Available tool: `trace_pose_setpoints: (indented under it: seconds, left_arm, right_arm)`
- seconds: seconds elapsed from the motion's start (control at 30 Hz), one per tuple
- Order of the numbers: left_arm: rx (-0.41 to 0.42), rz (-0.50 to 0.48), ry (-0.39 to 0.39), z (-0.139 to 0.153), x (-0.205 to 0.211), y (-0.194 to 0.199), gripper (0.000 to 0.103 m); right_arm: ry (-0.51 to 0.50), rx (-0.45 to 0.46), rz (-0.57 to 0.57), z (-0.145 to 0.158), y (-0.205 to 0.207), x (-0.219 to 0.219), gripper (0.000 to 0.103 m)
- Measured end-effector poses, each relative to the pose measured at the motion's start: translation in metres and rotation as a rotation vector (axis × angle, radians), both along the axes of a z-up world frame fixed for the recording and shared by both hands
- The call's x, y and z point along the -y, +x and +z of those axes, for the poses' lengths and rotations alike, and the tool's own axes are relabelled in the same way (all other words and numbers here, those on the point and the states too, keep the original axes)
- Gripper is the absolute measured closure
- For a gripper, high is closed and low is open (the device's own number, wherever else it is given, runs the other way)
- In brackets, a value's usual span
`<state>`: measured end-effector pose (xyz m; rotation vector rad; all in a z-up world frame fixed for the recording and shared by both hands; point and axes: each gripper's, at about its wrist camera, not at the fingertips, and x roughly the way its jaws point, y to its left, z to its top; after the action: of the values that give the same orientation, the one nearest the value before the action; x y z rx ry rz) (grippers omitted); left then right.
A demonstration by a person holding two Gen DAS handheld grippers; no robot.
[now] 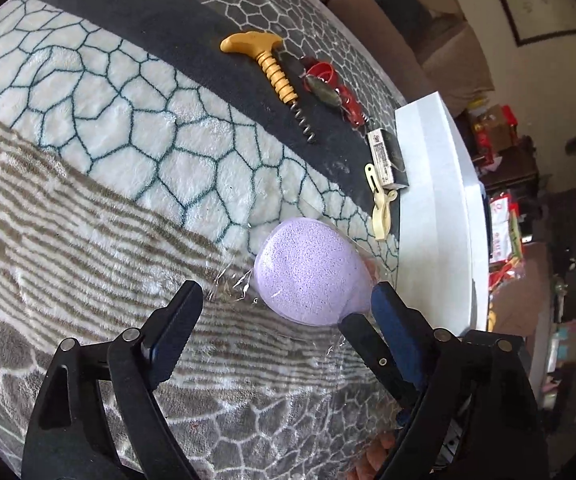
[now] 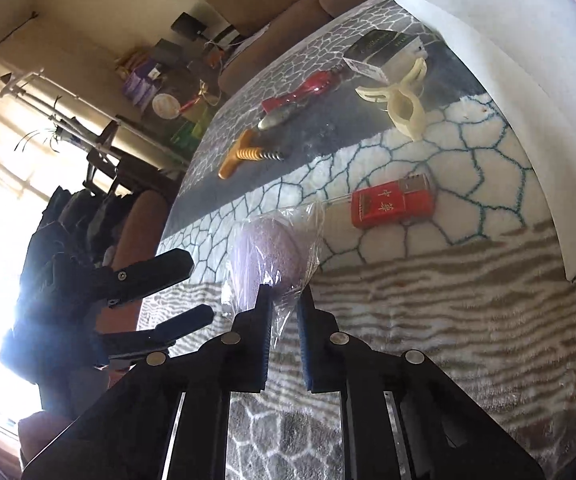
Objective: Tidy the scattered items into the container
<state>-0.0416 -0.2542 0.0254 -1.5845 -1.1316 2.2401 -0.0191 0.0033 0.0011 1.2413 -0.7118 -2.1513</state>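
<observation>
As the right gripper (image 2: 284, 294) clamps its jaws on the clear wrapper of a lilac sponge (image 2: 266, 250), the left gripper (image 1: 288, 304) hangs with its jaws wide apart on either side of the same sponge (image 1: 308, 268), which lies on the patterned blanket (image 1: 120, 152) just beside the white container (image 1: 436, 200). The step in hand looks like the pick-up of the wrapped sponge; the next move, by this reading, calls for a lift clear of the blanket and a short carry over the container's wall, with care that the slippery film does not slide out of the pinch. Only the right wrist view shows a red lighter-like case (image 2: 392, 204). The left wrist view gives the clearer look at the corkscrew (image 1: 272, 76), the red opener (image 1: 332, 88), the small box (image 1: 386, 156) and the cream clip (image 1: 382, 208) waiting along the dark band.
</observation>
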Motion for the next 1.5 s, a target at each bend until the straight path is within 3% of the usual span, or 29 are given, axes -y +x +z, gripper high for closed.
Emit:
trace_pose_setpoints:
  seconds: [0.03, 0.13, 0.37, 0.6, 0.7, 0.77, 0.83, 0.9, 0.93, 0.97, 1.1, 1.33, 1.5]
  left_arm:
    - [0.007, 0.015, 0.013, -0.001, 0.003, 0.001, 0.007]
    - [0.059, 0.076, 0.102, -0.010, 0.008, 0.012, 0.006]
    - [0.009, 0.135, 0.354, -0.017, -0.019, 0.029, 0.005]
    - [0.041, 0.183, 0.480, -0.039, -0.010, 0.022, 0.007]
    - [0.058, 0.173, 0.480, -0.043, -0.011, 0.018, 0.014]
    - [0.053, 0.155, 0.481, -0.042, -0.014, 0.016, 0.031]
    - [0.046, 0.130, 0.483, -0.040, -0.018, 0.014, 0.039]
    - [0.048, 0.106, 0.490, -0.040, -0.023, 0.013, 0.058]
    - [0.042, 0.096, 0.493, -0.039, -0.026, 0.011, 0.078]
    - [0.032, 0.086, 0.476, -0.035, -0.028, 0.010, 0.086]
    - [-0.014, 0.055, 0.400, -0.019, -0.030, 0.006, 0.087]
    - [-0.052, 0.063, 0.386, -0.007, -0.018, 0.007, 0.088]
    - [-0.146, 0.089, 0.316, 0.021, 0.004, 0.011, 0.088]
  right_arm:
    - [-0.006, -0.008, 0.006, 0.004, 0.002, 0.000, 0.093]
    - [-0.054, -0.001, -0.005, 0.015, 0.006, -0.004, 0.093]
    - [-0.204, 0.057, -0.074, 0.035, 0.007, -0.009, 0.094]
    - [-0.147, 0.034, -0.004, 0.037, 0.031, 0.013, 0.094]
    - [-0.113, 0.001, 0.031, 0.040, 0.038, 0.017, 0.094]
    - [-0.093, -0.012, 0.037, 0.039, 0.042, 0.019, 0.094]
    - [-0.102, -0.010, 0.031, 0.038, 0.043, 0.017, 0.094]
    - [-0.119, -0.010, 0.031, 0.037, 0.043, 0.015, 0.094]
    - [-0.121, -0.015, 0.034, 0.038, 0.044, 0.015, 0.094]
    - [-0.113, -0.017, 0.040, 0.039, 0.044, 0.016, 0.094]
    - [-0.071, -0.017, 0.057, 0.038, 0.048, 0.021, 0.094]
    - [0.052, -0.058, 0.108, 0.045, 0.061, 0.017, 0.093]
    - [0.189, -0.126, 0.099, 0.054, 0.067, 0.004, 0.092]
